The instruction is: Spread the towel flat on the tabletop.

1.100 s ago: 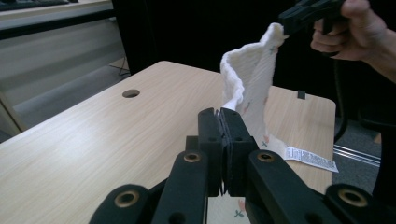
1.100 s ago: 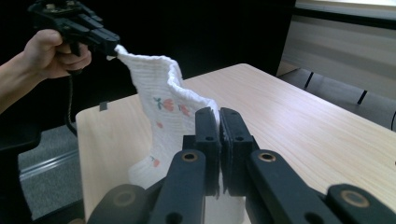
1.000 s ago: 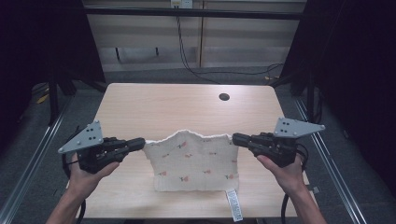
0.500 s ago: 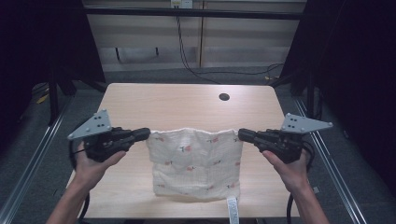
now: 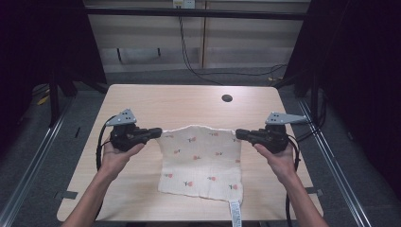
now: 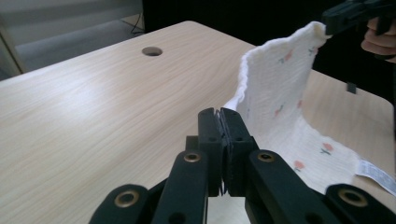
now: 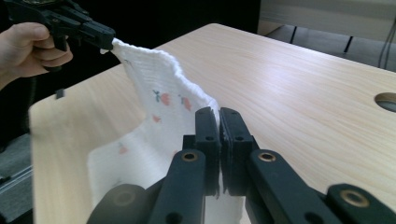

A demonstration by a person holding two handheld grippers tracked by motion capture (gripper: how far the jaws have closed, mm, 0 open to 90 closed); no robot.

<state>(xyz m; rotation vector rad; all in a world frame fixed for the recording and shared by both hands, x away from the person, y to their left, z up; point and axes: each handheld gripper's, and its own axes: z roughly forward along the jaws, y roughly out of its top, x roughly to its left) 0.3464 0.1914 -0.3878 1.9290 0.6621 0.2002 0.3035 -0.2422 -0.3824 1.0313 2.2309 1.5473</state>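
Fingers [image 6: 208, 135] of both grippers clamped on top corners of soft, light white floral-print cloth [image 5: 201, 163]; best gripped at edges.

A light wooden table [image 5: 142, 101] bears the flowered cloth's [image 5: 201, 163] lower part.

The high view looks forward and down on the whole table [image 5: 142, 101] from the person's side. Each gripper view sits close behind its own black jaws, looking low across the tabletop (toward the opposite hand); all three share the cloth [image 5: 201, 161].
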